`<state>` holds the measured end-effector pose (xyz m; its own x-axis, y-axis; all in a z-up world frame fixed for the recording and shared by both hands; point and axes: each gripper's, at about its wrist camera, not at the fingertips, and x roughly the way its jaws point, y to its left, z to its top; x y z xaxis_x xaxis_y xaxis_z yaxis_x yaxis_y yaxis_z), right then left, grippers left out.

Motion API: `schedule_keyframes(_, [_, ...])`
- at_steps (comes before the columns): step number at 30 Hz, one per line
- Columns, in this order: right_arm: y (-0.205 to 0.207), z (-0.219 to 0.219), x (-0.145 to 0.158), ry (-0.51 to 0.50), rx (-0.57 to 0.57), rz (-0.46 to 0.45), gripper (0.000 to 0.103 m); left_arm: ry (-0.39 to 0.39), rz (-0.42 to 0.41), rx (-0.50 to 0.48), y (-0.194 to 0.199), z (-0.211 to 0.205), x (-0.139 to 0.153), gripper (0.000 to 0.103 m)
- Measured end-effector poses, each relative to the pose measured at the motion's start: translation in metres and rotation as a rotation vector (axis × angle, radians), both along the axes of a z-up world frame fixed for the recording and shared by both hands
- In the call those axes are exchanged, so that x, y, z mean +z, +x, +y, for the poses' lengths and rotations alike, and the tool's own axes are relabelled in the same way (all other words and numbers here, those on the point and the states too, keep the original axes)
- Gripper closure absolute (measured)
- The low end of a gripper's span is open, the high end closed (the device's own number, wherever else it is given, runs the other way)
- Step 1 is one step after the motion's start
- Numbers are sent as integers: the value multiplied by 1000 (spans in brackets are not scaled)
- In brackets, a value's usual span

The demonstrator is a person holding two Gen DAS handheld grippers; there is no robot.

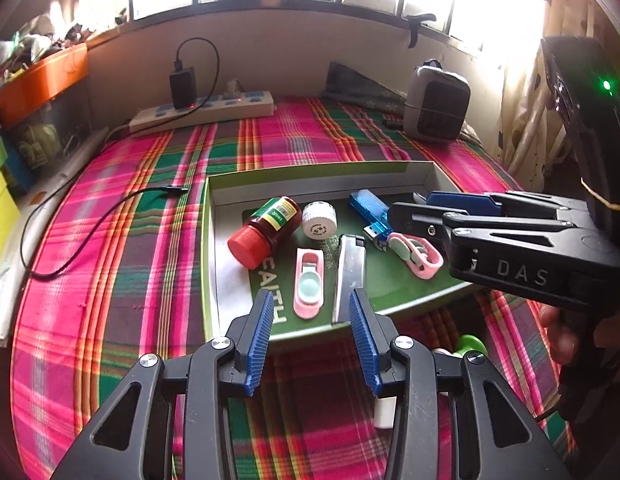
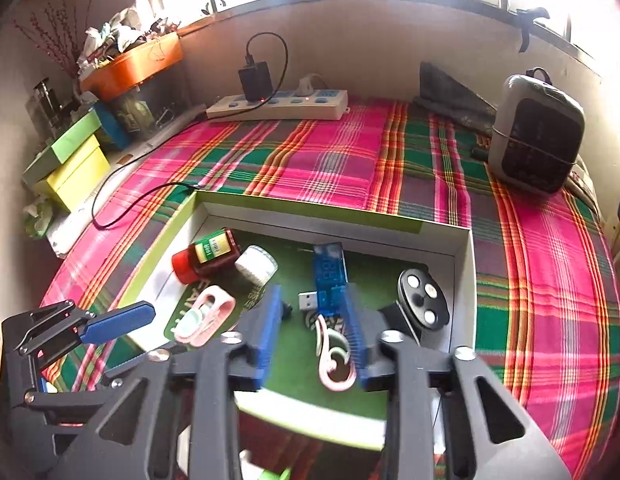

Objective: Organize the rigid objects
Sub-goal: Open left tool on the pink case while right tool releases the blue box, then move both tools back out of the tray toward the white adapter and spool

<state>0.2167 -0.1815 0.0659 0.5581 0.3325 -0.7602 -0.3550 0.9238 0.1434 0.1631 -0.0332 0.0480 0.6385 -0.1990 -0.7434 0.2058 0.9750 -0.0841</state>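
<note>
A green cardboard tray [image 1: 310, 170] [image 2: 310, 206] lies on the plaid cloth. In it are a red-capped brown bottle [image 1: 266, 230] [image 2: 208, 254], a white jar [image 1: 319, 220] [image 2: 256, 264], a blue USB device [image 1: 370, 208] [image 2: 330, 276], a pink clip [image 1: 309, 282] [image 2: 204, 316], a second pink clip [image 1: 418, 254] [image 2: 334, 364], a silver flat tool [image 1: 350, 272] and a black round remote [image 2: 422, 302]. My left gripper [image 1: 310, 312] [image 2: 122, 320] is open and empty over the tray's near edge. My right gripper [image 2: 314, 320] [image 1: 414, 210] is open, its fingers either side of the second pink clip.
A white power strip [image 1: 206, 114] [image 2: 278, 106] with a black charger lies at the back. A grey heater [image 1: 436, 104] [image 2: 536, 132] stands at back right. A black cable [image 1: 90, 220] trails over the cloth left of the tray. Coloured boxes [image 2: 74, 168] stack at the left. A green object [image 1: 472, 346] lies near the tray's front.
</note>
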Motion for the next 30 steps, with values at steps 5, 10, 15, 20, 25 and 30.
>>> schedule_keyframes(5, [-18,-3,2,12,-10,-15,57,-5,-11,8,-15,3,3,64])
schedule_keyframes(10, [-37,-10,4,32,-29,-25,57,-29,-12,24,-24,10,3,61])
schedule_keyframes(15, [-59,-20,6,44,-59,-50,57,-68,0,45,-36,21,-2,58])
schedule_keyframes(20, [-79,-24,-4,60,-81,-42,57,-84,4,53,-46,26,-6,58])
schedule_keyframes(25, [-96,-19,-11,81,-61,-46,57,-100,8,55,-51,29,-9,57])
schedule_keyframes(30, [-104,-9,-19,40,-48,-45,56,-114,21,50,-54,32,-14,57])
